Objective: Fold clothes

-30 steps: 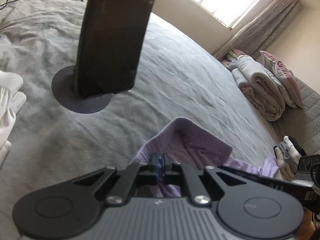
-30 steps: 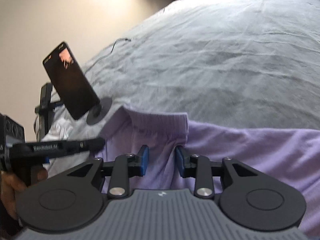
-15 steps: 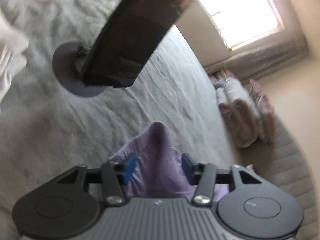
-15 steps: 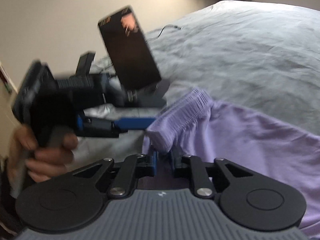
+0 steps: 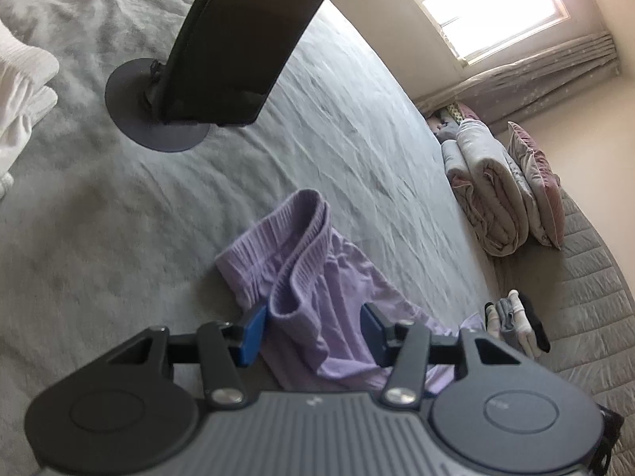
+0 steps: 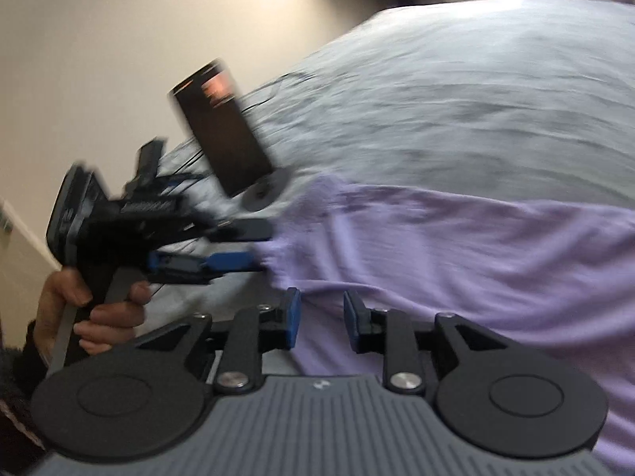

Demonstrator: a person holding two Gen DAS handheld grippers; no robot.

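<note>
Your left gripper (image 5: 313,331) gapes open astride the bunched waistband of the lilac trousers (image 5: 317,277) on the bed (image 5: 357,139); your right gripper (image 6: 319,317) is open too, poised over the cloth — apparently not touching, given the blur; the long axis runs rightward, so left is nearer the waistband.

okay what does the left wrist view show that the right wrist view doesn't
Only the left wrist view shows the window, the rolled quilts, a white garment and the open left hand-held gripper from behind. Only the right wrist view shows the hand and the open right hand-held gripper. Both show the purple garment, the phone on its stand and the grey bed.
</note>
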